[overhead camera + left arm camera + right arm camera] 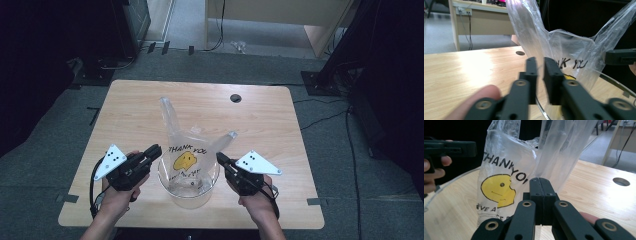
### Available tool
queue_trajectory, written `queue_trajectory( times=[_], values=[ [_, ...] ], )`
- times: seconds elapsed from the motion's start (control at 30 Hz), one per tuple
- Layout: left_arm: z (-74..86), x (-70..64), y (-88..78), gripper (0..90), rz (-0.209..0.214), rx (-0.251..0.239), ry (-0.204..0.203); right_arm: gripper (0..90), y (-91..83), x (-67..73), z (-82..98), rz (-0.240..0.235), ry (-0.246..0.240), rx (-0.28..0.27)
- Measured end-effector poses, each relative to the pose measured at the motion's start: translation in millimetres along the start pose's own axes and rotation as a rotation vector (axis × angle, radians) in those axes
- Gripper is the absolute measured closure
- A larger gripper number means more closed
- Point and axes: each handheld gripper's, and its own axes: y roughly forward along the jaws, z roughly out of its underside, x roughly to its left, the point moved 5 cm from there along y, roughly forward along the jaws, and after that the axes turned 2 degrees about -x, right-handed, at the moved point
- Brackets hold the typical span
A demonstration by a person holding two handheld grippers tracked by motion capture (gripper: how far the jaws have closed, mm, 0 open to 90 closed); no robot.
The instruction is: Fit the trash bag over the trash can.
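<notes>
While both hand-held grippers (155,152) (221,159) pinch its rim, the crinkly clear plastic bag (189,150) fills a round glass bowl (172,187).

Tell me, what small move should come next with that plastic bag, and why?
Probably draw both hands slowly apart. The right gripper has its fingers pressed together at the bag edge, and the left gripper seems nearly closed on the other side. The bag sits in a clear bowl with its handles up, so pulling outward should spread its mouth over the rim.
</notes>
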Motion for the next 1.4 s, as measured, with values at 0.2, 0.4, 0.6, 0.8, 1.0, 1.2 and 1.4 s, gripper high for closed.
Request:
queue_trajectory(
  times=[0.2, 0.4, 0.6, 0.8, 1.0, 1.2, 1.4],
  values=[
    [-11.0, 1.1, 3.6, 51.5, -0.004, -0.039, -0.019, 77.8, -1.6, -0.1, -6.2, -0.011, 0.025, -0.018],
    [-16.1, 4.2, 13.7, 45.5, -0.023, -0.043, -0.047, 62.6, -3.1, 1.6, -11.5, -0.027, 0.05, -0.036],
    [-18.4, 0.1, 22.0, 50.3, -0.008, -0.045, -0.054, 57.8, 0.7, 5.0, -19.2, -0.025, 0.057, -0.052],
    [-17.3, -3.8, 24.2, 67.2, 0.003, -0.031, -0.03, 62.0, 9.1, 3.5, -26.9, 0.026, 0.074, -0.064],
    [-13.7, -4.2, 22.1, 79.8, 0.006, -0.001, -0.016, 90.0, 16.8, 3.4, -22.4, 0.083, 0.034, -0.031],
    [-7.1, -8.9, 12.1, 86.0, 0.043, 0.029, 0.008, 90.0, 12.0, 4.3, -14.5, 0.089, -0.004, -0.007],
    [3.8, -15.5, -1.6, 87.5, 0.078, 0.073, 0.01, 90.0, 5.5, 2.0, -1.7, 0.093, 0.006, 0.016]
  ],
)
